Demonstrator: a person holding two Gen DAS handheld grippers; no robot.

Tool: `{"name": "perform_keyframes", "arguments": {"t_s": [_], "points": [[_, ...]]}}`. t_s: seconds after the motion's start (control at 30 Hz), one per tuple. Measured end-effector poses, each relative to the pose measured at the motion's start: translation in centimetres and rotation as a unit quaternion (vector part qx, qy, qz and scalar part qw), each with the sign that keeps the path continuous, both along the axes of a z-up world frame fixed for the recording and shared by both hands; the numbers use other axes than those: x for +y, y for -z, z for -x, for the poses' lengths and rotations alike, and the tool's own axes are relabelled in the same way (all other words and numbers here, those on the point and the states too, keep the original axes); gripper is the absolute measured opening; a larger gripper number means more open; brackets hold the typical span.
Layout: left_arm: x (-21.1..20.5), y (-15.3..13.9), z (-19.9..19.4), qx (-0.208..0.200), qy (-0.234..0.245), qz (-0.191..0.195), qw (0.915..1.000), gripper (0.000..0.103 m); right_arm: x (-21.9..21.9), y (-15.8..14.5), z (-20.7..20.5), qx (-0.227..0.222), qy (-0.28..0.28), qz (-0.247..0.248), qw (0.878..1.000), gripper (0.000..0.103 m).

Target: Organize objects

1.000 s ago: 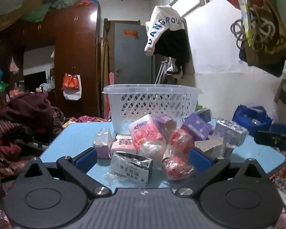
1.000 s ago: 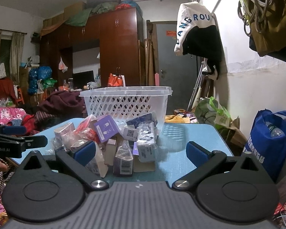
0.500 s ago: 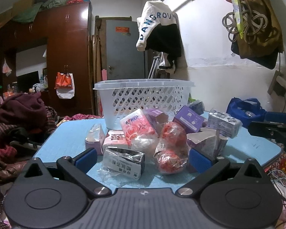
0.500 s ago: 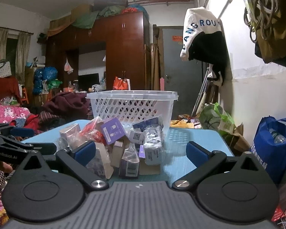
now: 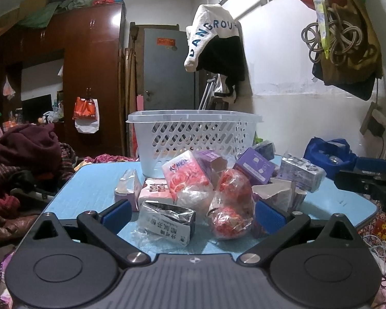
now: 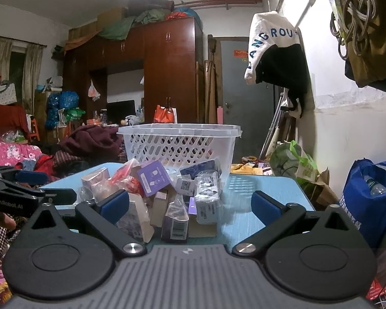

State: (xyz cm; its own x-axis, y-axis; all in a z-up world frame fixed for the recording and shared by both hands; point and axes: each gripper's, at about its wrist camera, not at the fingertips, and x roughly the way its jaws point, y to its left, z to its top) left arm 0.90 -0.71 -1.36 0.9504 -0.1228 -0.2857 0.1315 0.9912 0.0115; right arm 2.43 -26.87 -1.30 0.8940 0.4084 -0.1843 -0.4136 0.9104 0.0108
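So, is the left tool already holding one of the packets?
No. The left tool is open, its blue fingers spread on either side of the silver packet on the table, gripping nothing.

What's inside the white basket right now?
Through the lattice wall of the white basket nothing shows inside in either view. Its floor is hidden behind the pile of packets in front, so a flat item could lie there unseen.

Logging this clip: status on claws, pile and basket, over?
Both claws, left and right, open, empty. Packets piled on table, none visibly in basket. Path unobstructed.
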Motion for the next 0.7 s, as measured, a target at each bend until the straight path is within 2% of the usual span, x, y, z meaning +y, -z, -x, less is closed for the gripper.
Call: {"name": "perform_keyframes", "arguments": {"t_s": [0.4, 0.53, 0.63, 0.7], "points": [[-0.01, 0.11, -0.26, 0.005, 0.001, -0.006, 1.0, 0.103, -0.01, 0.26, -0.25, 0.007, -0.001, 0.0, 1.0, 0.103], [0.05, 0.21, -0.33, 0.009, 0.017, -0.002, 0.9998, 0.103, 0.08, 0.35, -0.27, 0.008, -0.001, 0.001, 1.0, 0.103], [0.08, 0.24, -0.22, 0.003, 0.027, 0.004, 0.9996, 0.103, -0.11, 0.37, -0.5, 0.014, 0.009, -0.003, 1.0, 0.103], [-0.11, 0.24, -0.11, -0.008, 0.027, -0.005, 0.9996, 0.103, -0.38, 0.42, -0.73, 0.019, 0.013, -0.008, 1.0, 0.103]]}}
